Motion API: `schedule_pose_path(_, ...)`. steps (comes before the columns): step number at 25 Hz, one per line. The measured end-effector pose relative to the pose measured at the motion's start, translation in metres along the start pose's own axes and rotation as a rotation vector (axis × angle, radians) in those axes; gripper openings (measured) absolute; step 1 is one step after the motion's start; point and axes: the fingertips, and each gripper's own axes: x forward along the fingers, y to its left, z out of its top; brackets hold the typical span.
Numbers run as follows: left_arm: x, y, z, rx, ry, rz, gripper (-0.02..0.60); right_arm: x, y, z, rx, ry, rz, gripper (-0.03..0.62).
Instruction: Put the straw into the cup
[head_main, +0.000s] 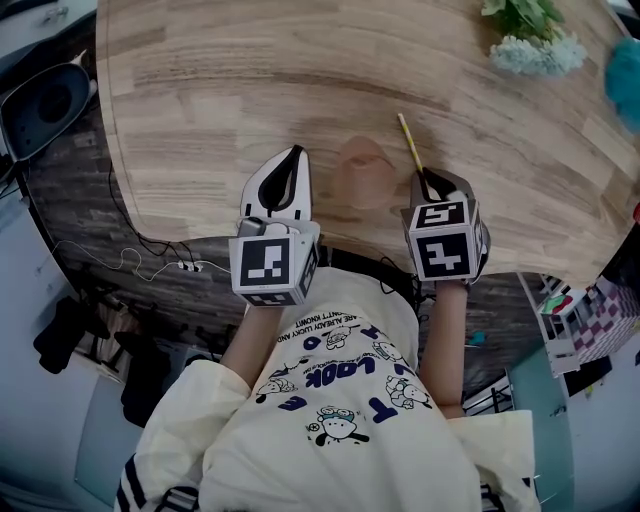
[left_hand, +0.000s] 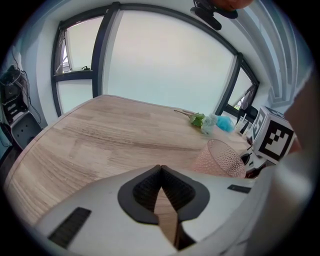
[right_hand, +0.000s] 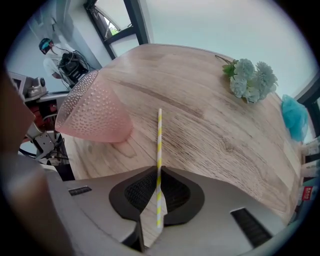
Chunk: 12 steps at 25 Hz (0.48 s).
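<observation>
The person's shirt (head_main: 340, 395) reads "LOOK", upside down.

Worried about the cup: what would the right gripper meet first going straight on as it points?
The right gripper would probably meet bare table, its straw leading; the cup sits left of that line.

straw (right_hand: 159, 145) striped yellow and white; cup (right_hand: 95, 112) see-through pink with a raised dot pattern; table (head_main: 250, 100) pale wood with streaky grain; left gripper (left_hand: 160, 169) and right gripper (right_hand: 159, 171) both light grey with black ribbed pads (right_hand: 137, 192), their cubes (head_main: 272, 262) chequered black and white; flowers (right_hand: 252, 80) pale blue-green with green leaves; shirt (head_main: 330, 400) cream with navy print
</observation>
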Motion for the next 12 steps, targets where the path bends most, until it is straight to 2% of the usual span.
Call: schedule_pose_path(12,-0.0057,0.0014,-0.0013,-0.005,-0.018,-0.001,0.032,-0.0011,-0.0064,-0.0026,0.085,-0.077,-0.001,0.02)
